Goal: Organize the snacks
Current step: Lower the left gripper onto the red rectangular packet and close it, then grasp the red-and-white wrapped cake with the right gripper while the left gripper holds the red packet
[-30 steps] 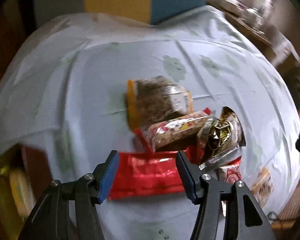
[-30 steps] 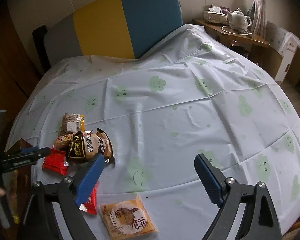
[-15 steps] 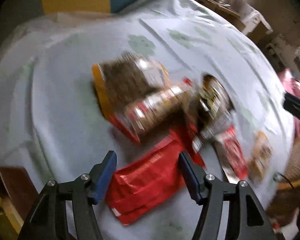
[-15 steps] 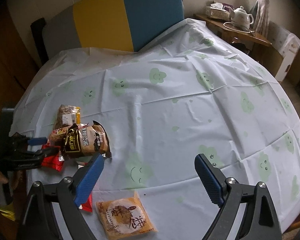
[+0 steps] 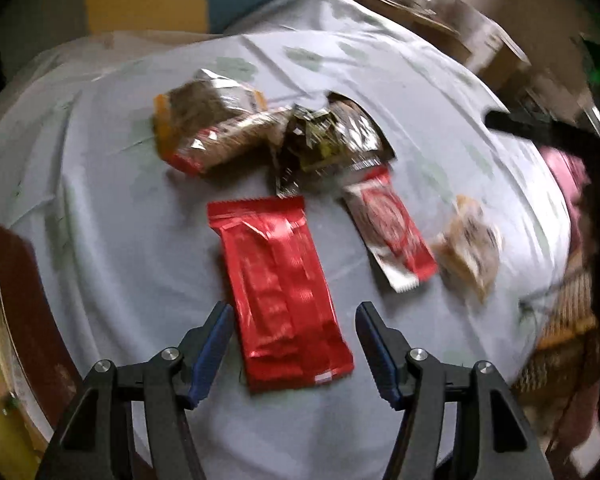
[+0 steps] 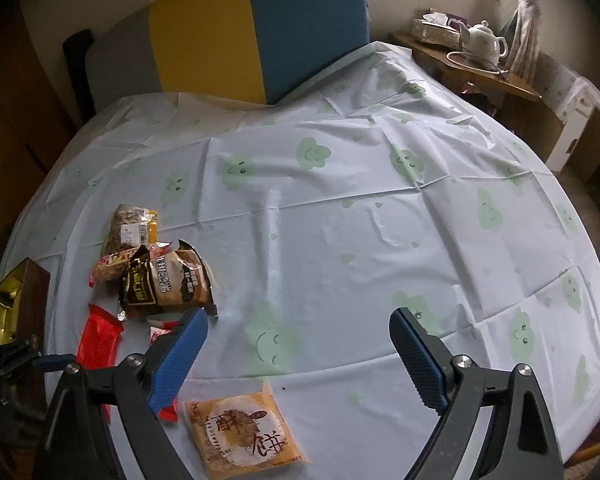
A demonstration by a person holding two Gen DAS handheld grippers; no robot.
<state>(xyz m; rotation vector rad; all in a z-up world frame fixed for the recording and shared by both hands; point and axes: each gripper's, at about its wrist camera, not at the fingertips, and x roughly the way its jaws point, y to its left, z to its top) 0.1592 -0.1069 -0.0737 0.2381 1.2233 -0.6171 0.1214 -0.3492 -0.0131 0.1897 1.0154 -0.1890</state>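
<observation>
We hold the left gripper point(image 5: 294, 330) over the near end of a long red packet point(image 5: 278, 288). Its jaws stand apart, one either side of the packet, and are now closing; the blue pads point(image 5: 214, 344) do not yet press on the wrapper. The packet lies flat on the pale tablecloth point(image 5: 100, 184), its far end just beside the heap of other snacks. The right gripper point(image 6: 298, 354) hangs with its jaws wide apart over bare cloth, holding nothing.

We judge two risks. The glossy film may slip or buckle between the pads, since the packet is flat and offers little edge to bite. A low approach may also pinch the thin cloth and drag it, disturbing the heap.

Beyond the red packet lie a dark foil bag point(image 5: 332, 136) with a crinkled, shiny skin, a clear-windowed pouch of brown grains point(image 5: 204, 114), a smaller red-and-white sachet point(image 5: 392, 224) with a serrated end, and a square orange pastry packet point(image 6: 244, 432), soft-cornered and matt. The cloth is creased along fold lines and printed with green smiling clouds. At the left edge of the table sits a brown box point(image 6: 20, 300) with a gold lining.
</observation>
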